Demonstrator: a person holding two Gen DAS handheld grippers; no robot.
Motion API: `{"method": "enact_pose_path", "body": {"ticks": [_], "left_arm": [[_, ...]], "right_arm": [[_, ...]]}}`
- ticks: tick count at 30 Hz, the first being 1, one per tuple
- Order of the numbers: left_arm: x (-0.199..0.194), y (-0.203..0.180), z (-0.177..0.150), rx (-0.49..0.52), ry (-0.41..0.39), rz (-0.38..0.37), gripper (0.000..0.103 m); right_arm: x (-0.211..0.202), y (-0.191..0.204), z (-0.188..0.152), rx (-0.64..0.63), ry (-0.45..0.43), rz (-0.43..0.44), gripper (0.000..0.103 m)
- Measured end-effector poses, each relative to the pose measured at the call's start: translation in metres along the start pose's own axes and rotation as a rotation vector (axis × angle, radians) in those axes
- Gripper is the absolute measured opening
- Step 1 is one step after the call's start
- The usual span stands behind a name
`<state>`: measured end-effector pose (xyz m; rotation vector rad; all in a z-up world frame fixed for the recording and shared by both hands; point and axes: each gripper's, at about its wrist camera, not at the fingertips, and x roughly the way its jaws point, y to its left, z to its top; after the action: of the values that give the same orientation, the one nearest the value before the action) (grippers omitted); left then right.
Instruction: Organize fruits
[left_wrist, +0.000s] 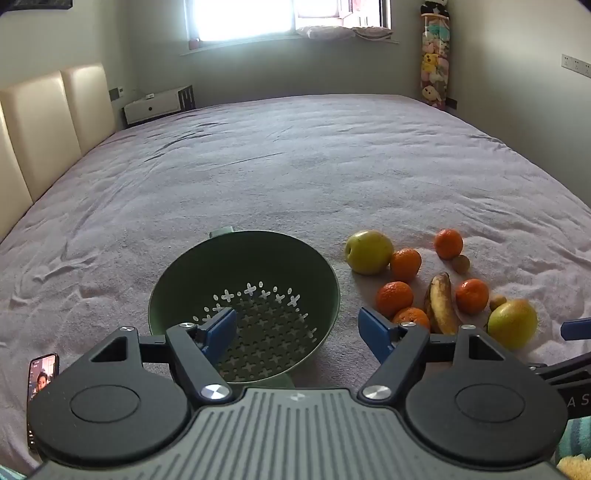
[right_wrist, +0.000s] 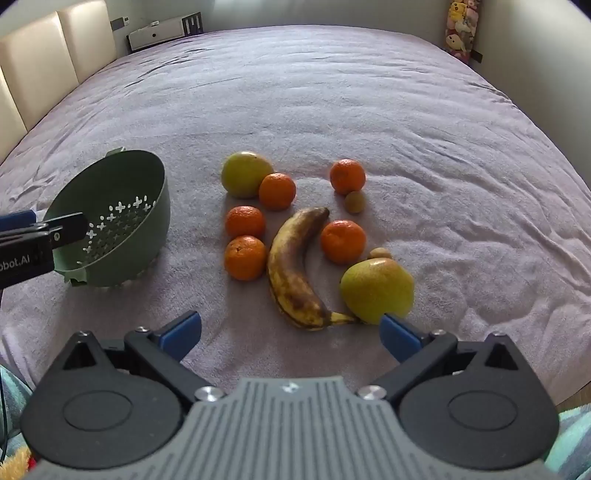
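- Nothing has gone into the green colander yet. It sits empty on the bed, tipped a little, while all the fruit lies in a loose cluster to its right.
- The step in hand looks like a first pick by the right hand-held gripper. Its blue fingers stand wide apart with nothing between them.
- To do that well, the person would probably lower the jaws squarely over one fruit and close across its middle — the soft bedding gives, so a shallow grip could roll a round fruit away.
- The banana lies nearest, its stem end just beyond the fingertips and roughly between them. Its skin is browned, so it likely wants a gentle squeeze across the curved body, not the stem.
- The near yellow-green apple sits just ahead of the right finger, touching the banana's stem.
- Five tangerines, including one just left of the banana, a second apple and small brown fruits lie farther off.
- The left hand-held gripper is also wide open and empty — it hovers over the colander's near rim, its left finger seen against the perforated floor.
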<state>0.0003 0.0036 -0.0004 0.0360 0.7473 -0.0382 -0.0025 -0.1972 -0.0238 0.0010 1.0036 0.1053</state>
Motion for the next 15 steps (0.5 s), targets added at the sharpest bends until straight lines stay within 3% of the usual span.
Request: {"method": "enact_pose_path", "body": {"ticks": [15], "left_arm": [[0.003,-0.01,-0.004,0.045,0.046,0.011,0.084]], "right_arm": [[0.002,-0.002,-0.002,0.004,0.017,-0.022,0.099]]}}
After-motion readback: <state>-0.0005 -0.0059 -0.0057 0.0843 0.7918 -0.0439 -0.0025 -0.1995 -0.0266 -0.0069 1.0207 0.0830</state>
